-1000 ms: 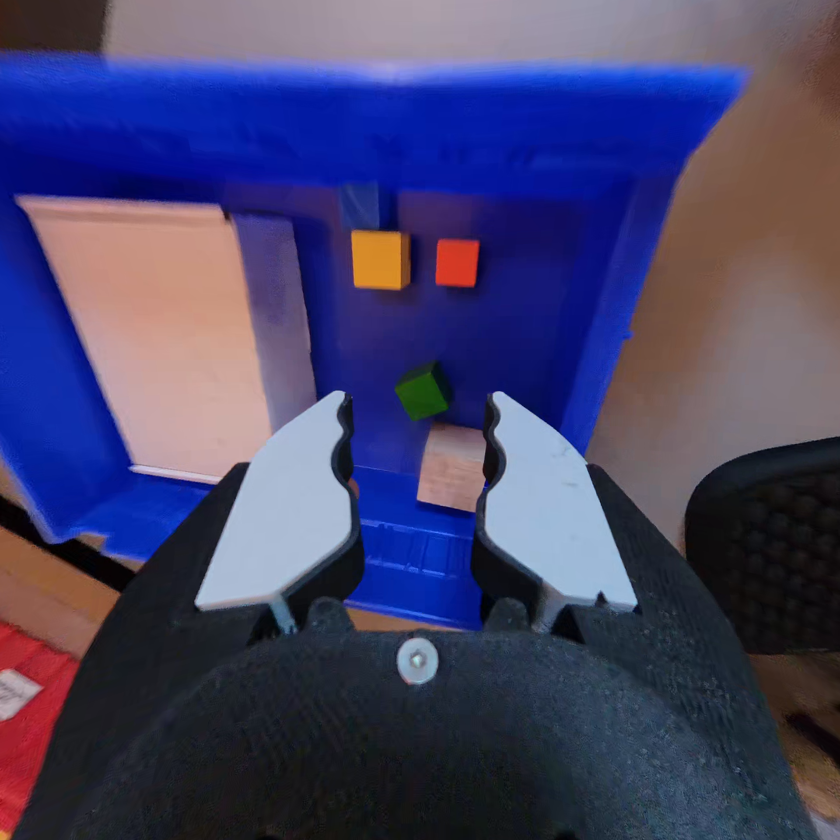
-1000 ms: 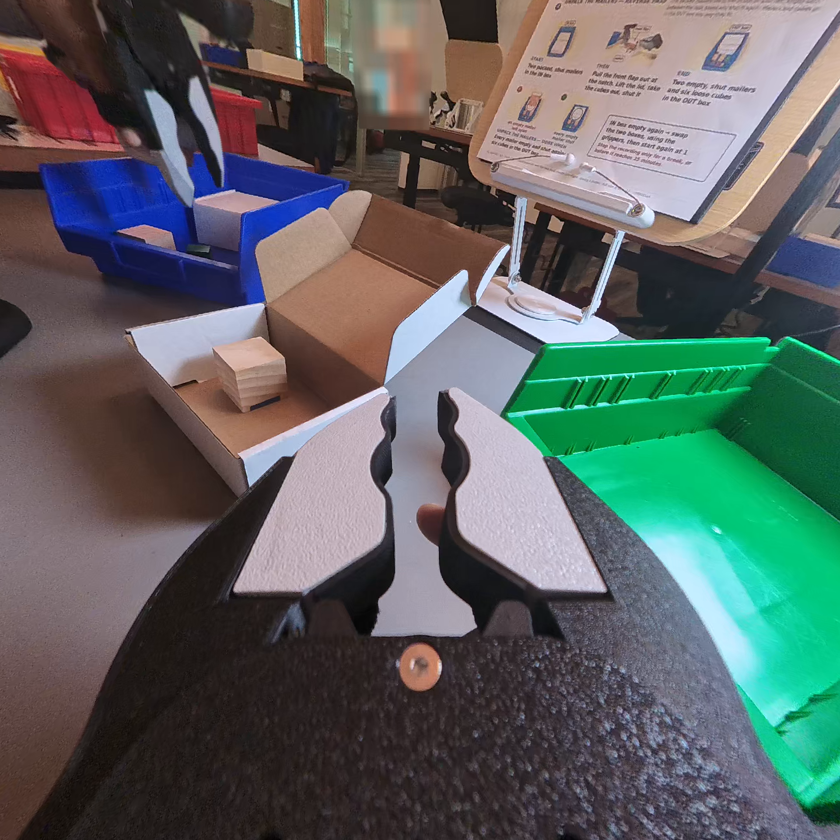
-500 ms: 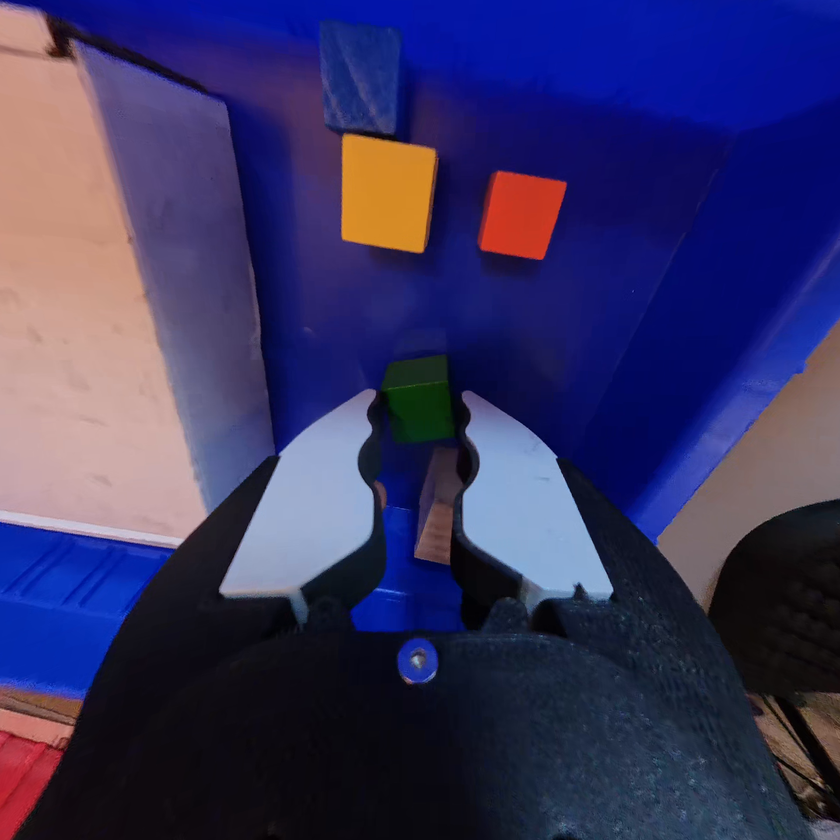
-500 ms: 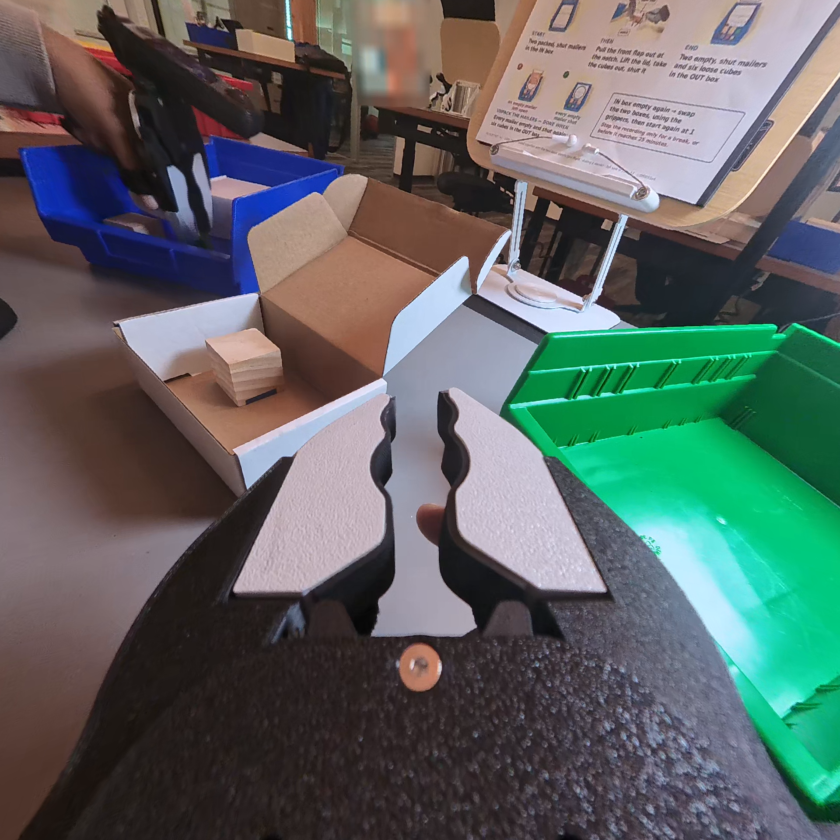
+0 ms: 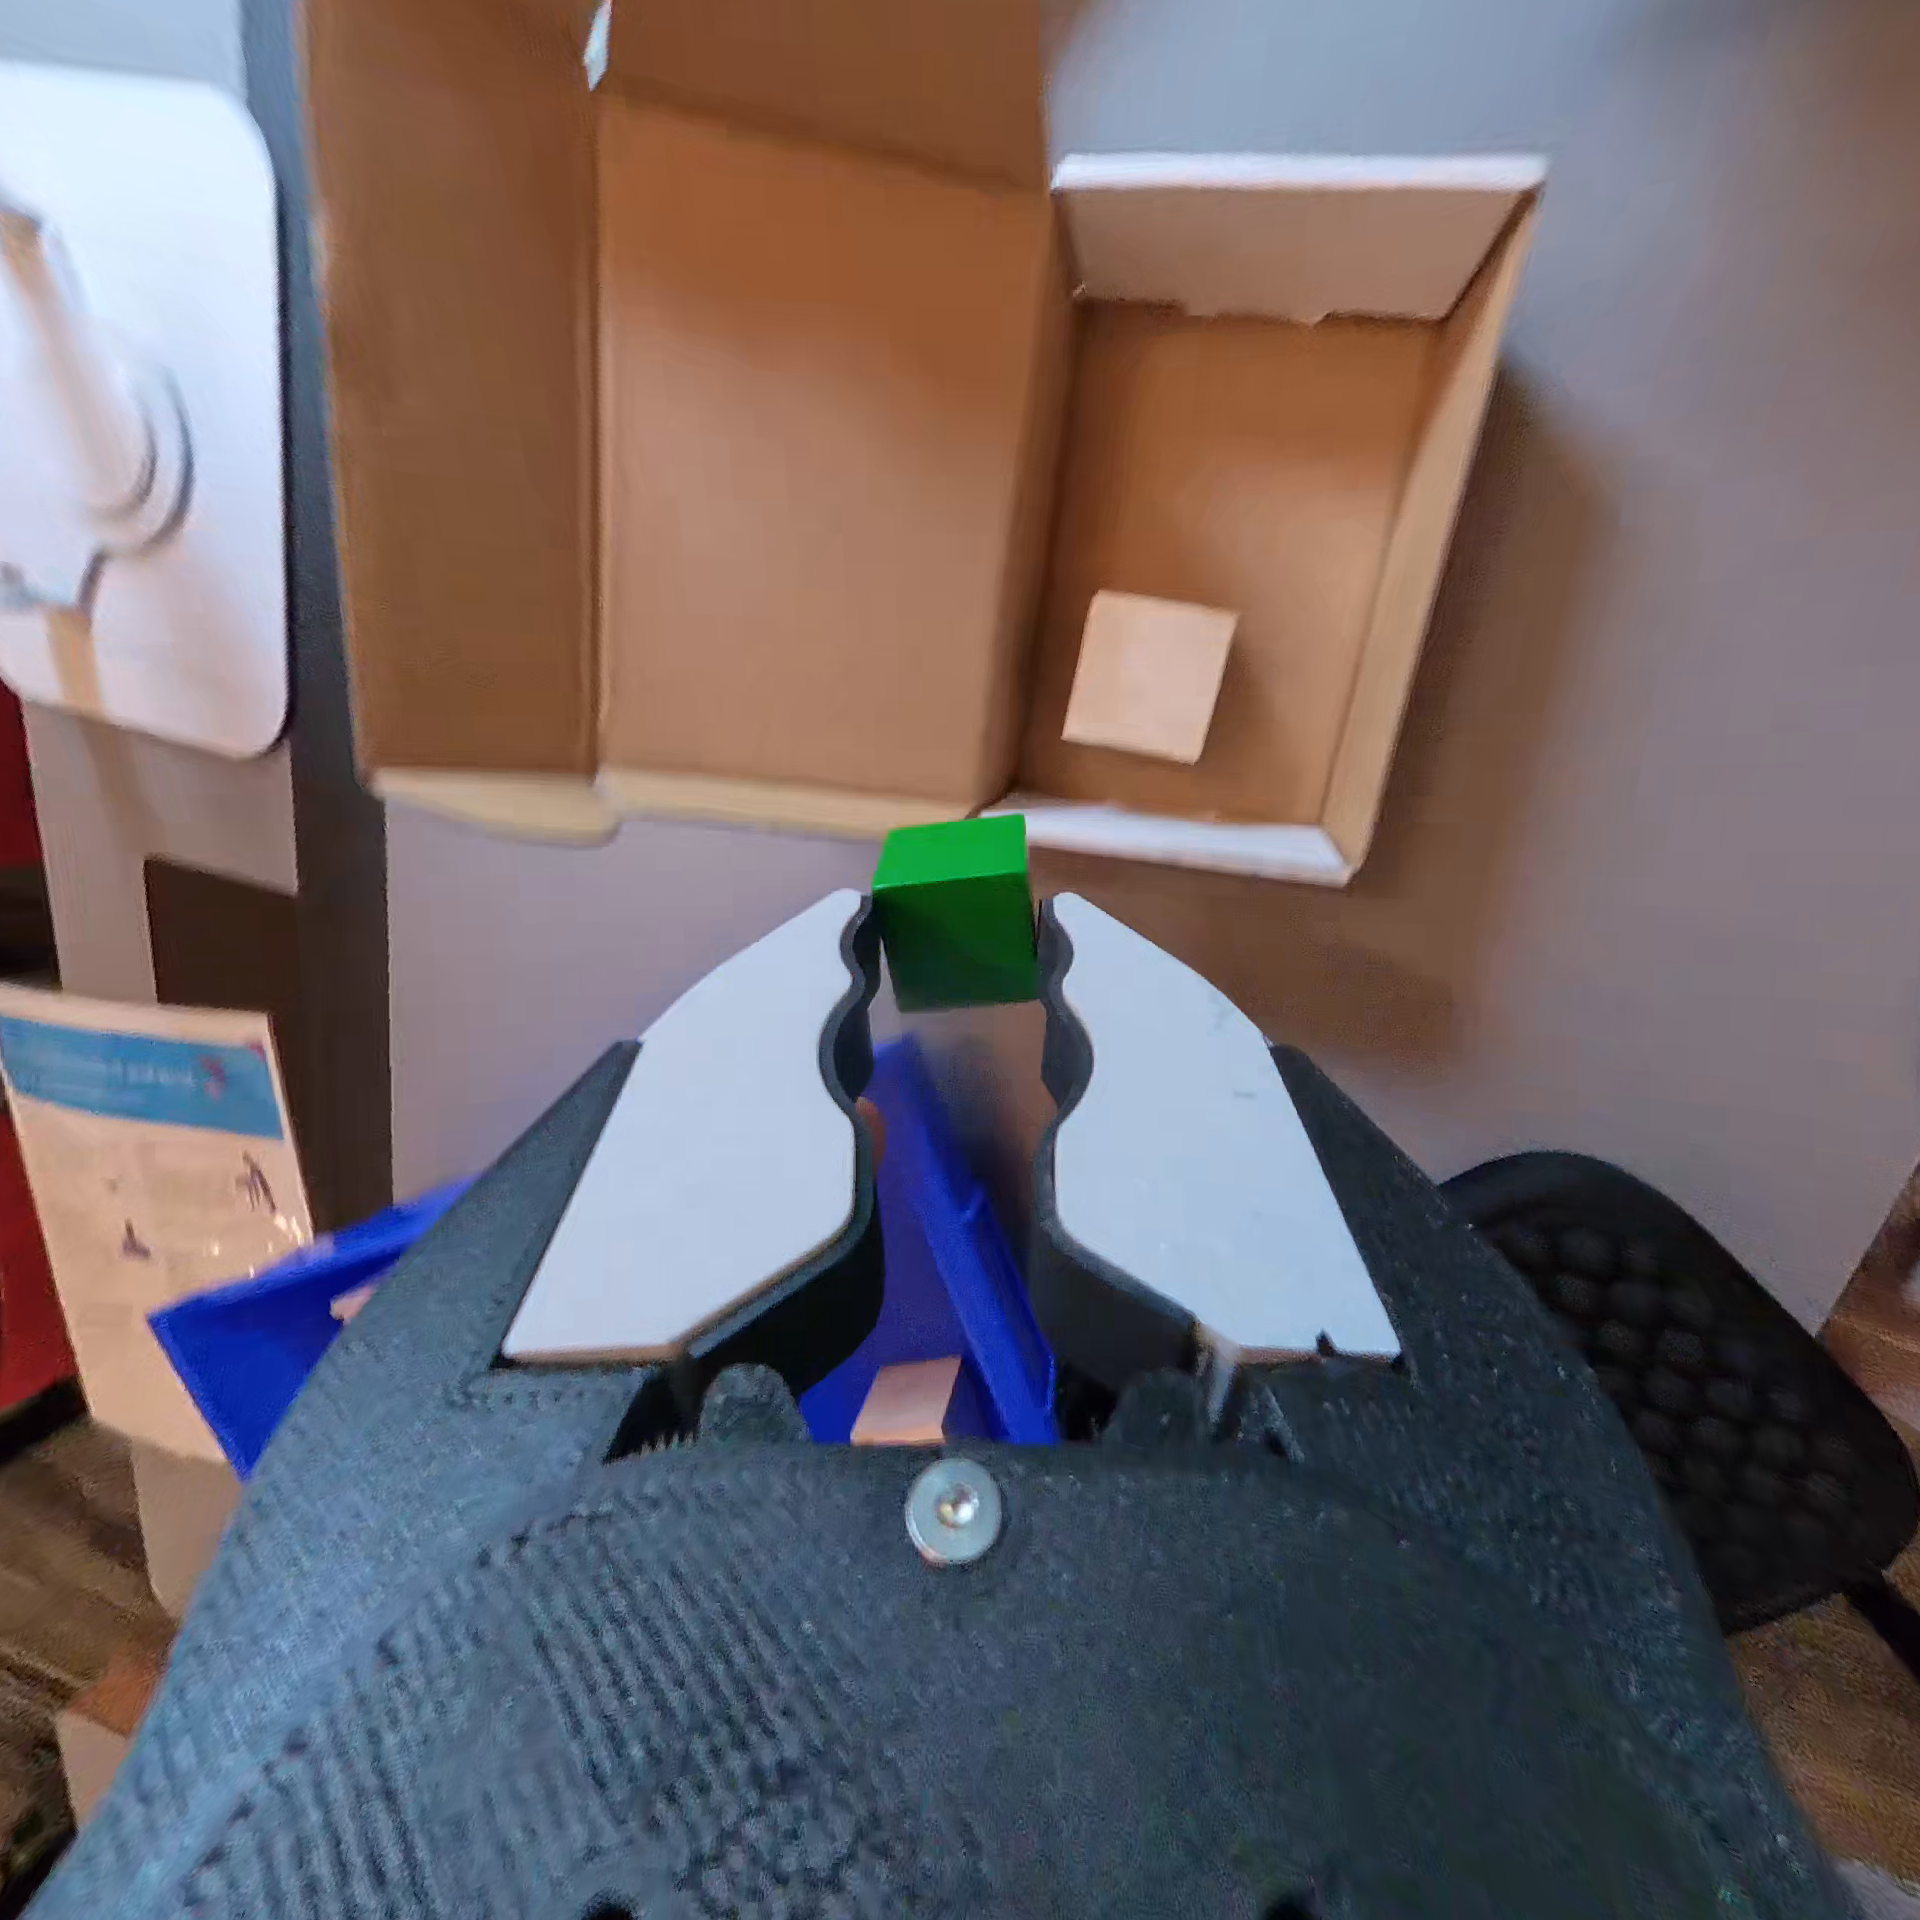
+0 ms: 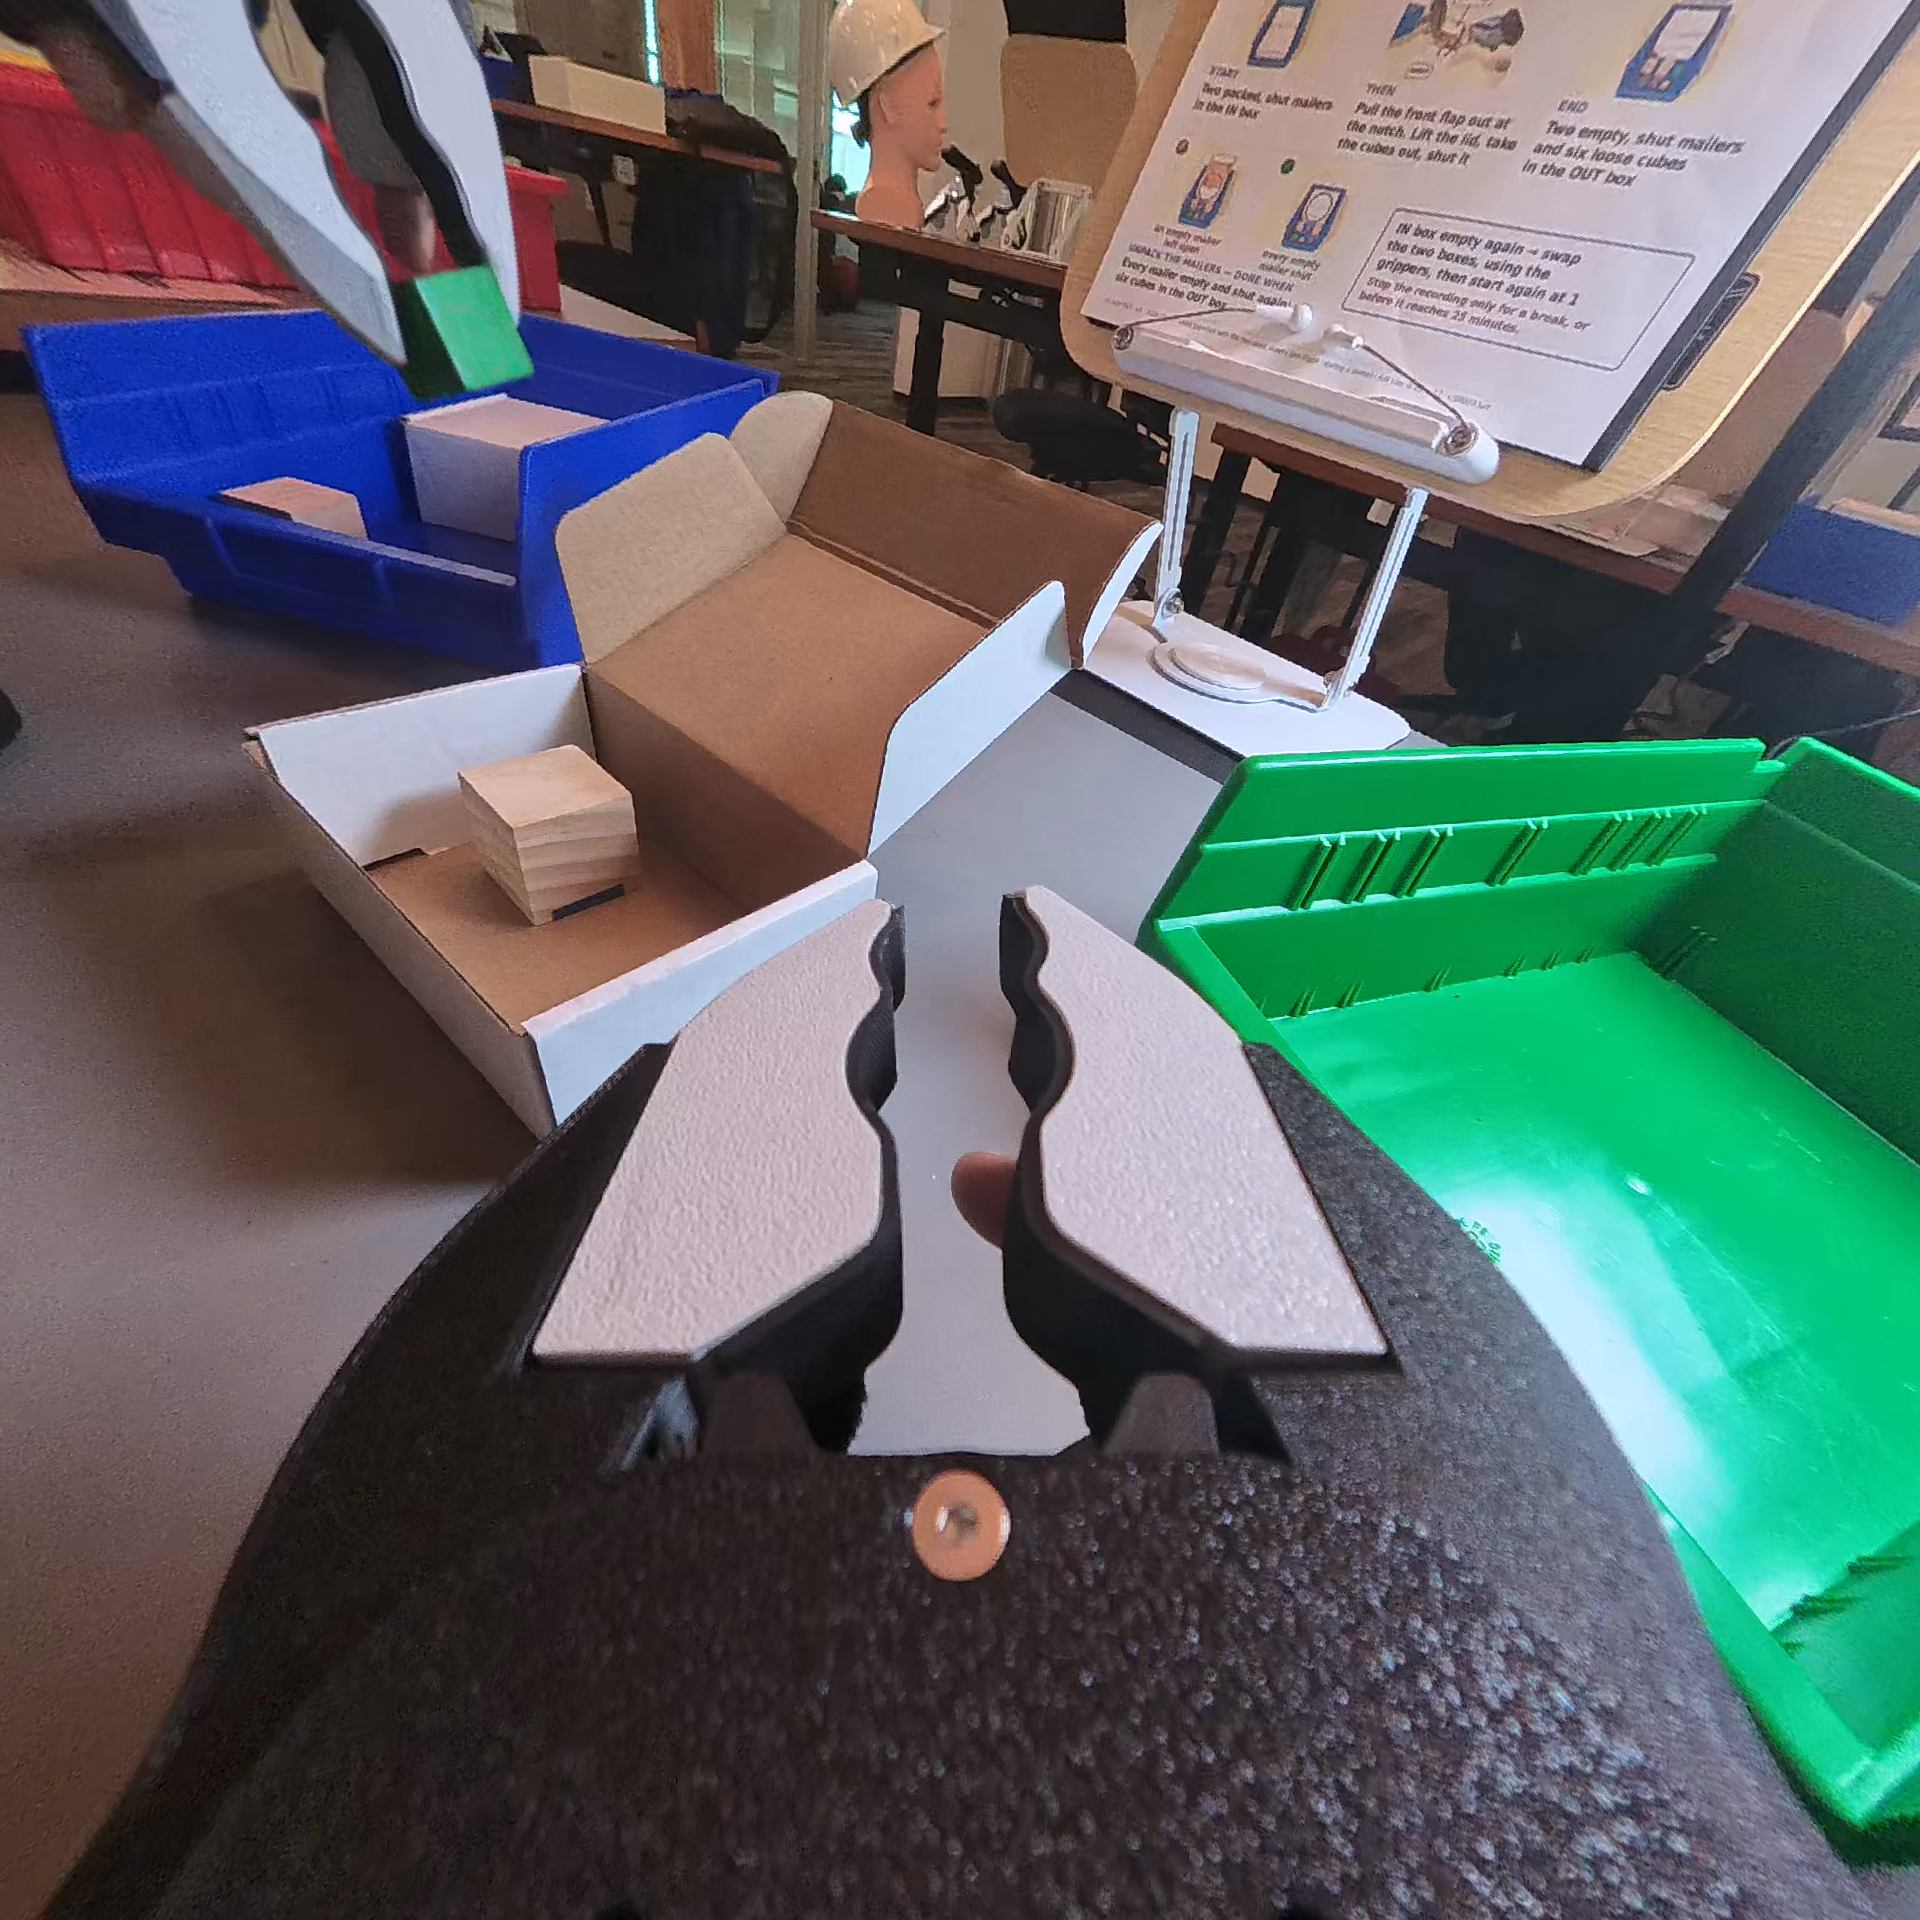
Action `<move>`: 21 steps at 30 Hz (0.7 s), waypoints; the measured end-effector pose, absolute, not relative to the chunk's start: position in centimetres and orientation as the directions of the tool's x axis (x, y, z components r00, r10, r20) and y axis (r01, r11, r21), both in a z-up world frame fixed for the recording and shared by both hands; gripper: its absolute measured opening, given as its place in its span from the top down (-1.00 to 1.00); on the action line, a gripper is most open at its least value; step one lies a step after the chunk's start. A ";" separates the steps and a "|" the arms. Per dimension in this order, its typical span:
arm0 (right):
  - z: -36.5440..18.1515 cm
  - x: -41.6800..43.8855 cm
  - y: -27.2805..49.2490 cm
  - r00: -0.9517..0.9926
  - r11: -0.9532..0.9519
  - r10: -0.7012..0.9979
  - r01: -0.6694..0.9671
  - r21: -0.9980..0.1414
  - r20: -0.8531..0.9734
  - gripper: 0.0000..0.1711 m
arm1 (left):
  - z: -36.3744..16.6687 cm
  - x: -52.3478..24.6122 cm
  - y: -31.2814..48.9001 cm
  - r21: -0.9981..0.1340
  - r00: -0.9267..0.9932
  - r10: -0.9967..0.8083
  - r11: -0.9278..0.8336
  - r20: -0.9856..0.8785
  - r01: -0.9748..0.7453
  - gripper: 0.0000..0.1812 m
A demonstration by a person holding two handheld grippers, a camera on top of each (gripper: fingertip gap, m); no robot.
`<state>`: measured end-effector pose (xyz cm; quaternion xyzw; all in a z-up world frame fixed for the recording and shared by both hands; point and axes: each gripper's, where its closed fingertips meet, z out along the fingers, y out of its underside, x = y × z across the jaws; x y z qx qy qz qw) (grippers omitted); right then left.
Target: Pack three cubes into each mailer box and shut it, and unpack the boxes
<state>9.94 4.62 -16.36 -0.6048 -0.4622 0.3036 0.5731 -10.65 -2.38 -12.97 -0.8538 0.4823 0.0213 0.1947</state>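
My left gripper [image 5: 951,920] is shut on a green cube [image 5: 956,935] and holds it in the air, just short of the near wall of the open mailer box [image 5: 1195,468]. A plain wooden cube [image 5: 1148,675] sits in the box's tray. In the right wrist view the left gripper [image 6: 447,312] with the green cube [image 6: 462,327] hangs above the blue bin [image 6: 312,582], behind the open mailer box [image 6: 727,997] and its wooden cube [image 6: 551,831]. My right gripper [image 6: 951,925] is empty, jaws a narrow gap apart, low over the table.
The blue bin holds a shut white mailer [image 6: 488,457] and another wooden cube [image 6: 301,504]. An empty green bin [image 6: 1558,1143] stands to the right. An instruction board on a white stand [image 6: 1455,208] is behind. A black chair [image 5: 1662,1351] is beside the table. Across from one pair of fingers to the other is roughly 25 centimetres.
My left gripper shut on the green cube in the blue bin, lifted it out and carried it towards the open mailer box. The right gripper has barely moved.
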 end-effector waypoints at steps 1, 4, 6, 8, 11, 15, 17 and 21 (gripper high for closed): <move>-16.3 10.0 4.7 0.391 0.085 0.906 0.210 -0.974 0.163 0.80 | -13.5 -9.1 -2.2 -0.303 0.503 -0.836 -0.432 -0.219 -0.850 0.68; -16.4 10.3 4.9 0.399 0.083 0.902 0.209 -0.974 0.163 0.80 | -15.7 -5.4 -1.7 -0.262 0.428 -0.885 -0.376 -0.182 -0.889 0.68; -16.4 10.5 5.1 0.405 0.084 0.899 0.213 -0.973 0.166 0.81 | -17.6 -3.6 -1.3 -0.226 0.389 -0.907 -0.350 -0.159 -0.909 0.68; -16.5 10.7 5.2 0.410 0.083 0.897 0.212 -0.974 0.166 0.81 | -19.7 -2.4 -1.1 -0.179 0.358 -0.925 -0.334 -0.124 -0.925 0.68; -16.3 10.9 5.2 0.413 0.086 0.895 0.207 -0.974 0.167 0.81 | -22.0 -1.6 -0.7 -0.117 0.327 -0.940 -0.315 -0.098 -0.942 0.68; -16.2 11.0 5.2 0.415 0.093 0.893 0.205 -0.974 0.173 0.81 | -24.2 -1.1 -0.6 -0.058 0.305 -0.950 -0.302 -0.061 -0.952 0.68; -16.2 11.0 5.2 0.414 0.093 0.894 0.205 -0.974 0.172 0.81 | -24.9 -0.8 -0.6 -0.045 0.301 -0.952 -0.299 -0.052 -0.953 0.68; -16.1 11.1 5.2 0.413 0.094 0.894 0.203 -0.975 0.173 0.81 | -25.8 -0.7 -0.7 -0.034 0.297 -0.954 -0.296 -0.045 -0.955 0.68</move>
